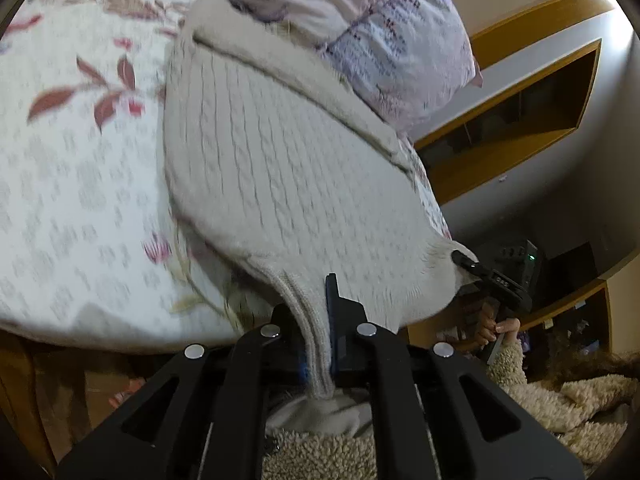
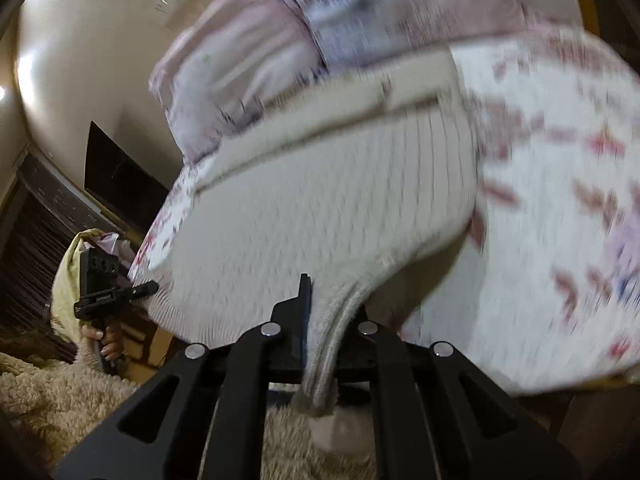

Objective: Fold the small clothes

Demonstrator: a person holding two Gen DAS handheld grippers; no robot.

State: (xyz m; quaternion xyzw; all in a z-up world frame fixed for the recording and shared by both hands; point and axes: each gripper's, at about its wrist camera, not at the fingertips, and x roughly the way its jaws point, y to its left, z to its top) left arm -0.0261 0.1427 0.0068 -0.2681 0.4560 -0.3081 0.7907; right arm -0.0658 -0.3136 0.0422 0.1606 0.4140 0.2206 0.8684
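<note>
A cream cable-knit sweater (image 1: 280, 168) lies stretched over the floral bedsheet (image 1: 80, 200). My left gripper (image 1: 320, 320) is shut on its ribbed edge at one near corner. My right gripper (image 2: 328, 312) is shut on the ribbed edge at the other near corner of the sweater (image 2: 320, 200). Each gripper shows in the other's view, the right one (image 1: 464, 260) and the left one (image 2: 148, 288), pinching the knit. The near edge is lifted off the bed between them.
A lilac patterned quilt (image 1: 380, 20) lies bunched at the far end of the sweater. Wooden shelves (image 1: 520, 112) stand beyond the bed. The person's fleecy sleeve (image 1: 560, 400) is below. A dark screen (image 2: 120, 176) and a yellow cloth (image 2: 68, 280) are at the left.
</note>
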